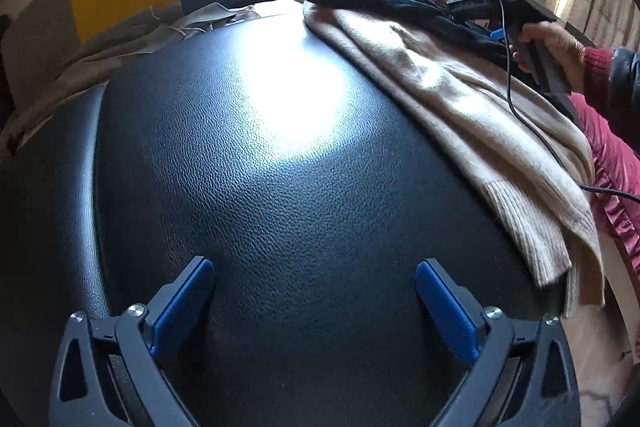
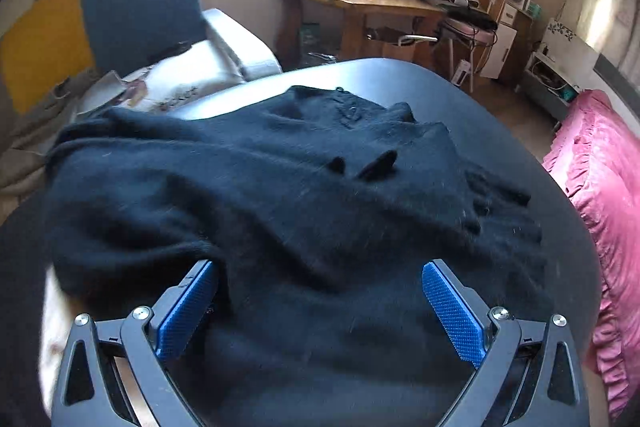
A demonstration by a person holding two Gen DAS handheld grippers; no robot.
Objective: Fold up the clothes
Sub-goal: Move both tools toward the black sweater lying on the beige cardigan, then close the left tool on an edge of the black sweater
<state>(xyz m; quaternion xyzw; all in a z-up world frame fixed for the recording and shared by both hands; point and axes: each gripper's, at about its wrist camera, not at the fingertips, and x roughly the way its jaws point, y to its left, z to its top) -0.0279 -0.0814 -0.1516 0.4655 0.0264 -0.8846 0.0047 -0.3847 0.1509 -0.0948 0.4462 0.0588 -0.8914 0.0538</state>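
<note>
While our left gripper (image 1: 315, 301) hangs spread wide and holding nothing over the bare black leather-grain tabletop (image 1: 256, 195), the left wrist view shows the clothes off to the right of it: a soft beige knitted sweater with a ribbed hem (image 1: 452, 131) lies along the table's far-right edge, and a dark navy fuzzy knitted sweater (image 1: 372, 1) lies heaped on its far end. Our right hand (image 1: 556, 45) holds the other tool above that heap.

In the right wrist view, our right gripper (image 2: 320, 303) stands splayed just over the navy knit, gripping nothing; its left pad (image 2: 188, 307) seems to touch a fold, though we cannot be sure. The sweater lies rumpled across the table, with a sliver of the beige one showing beneath at lower left.

We judge both knits light, limp and stretchy, so they will sag and drag. A pinch through 2 layers at a hem, cuff or shoulder seam should hold best; the fuzzy pile may slip from a shallow bite.
</note>
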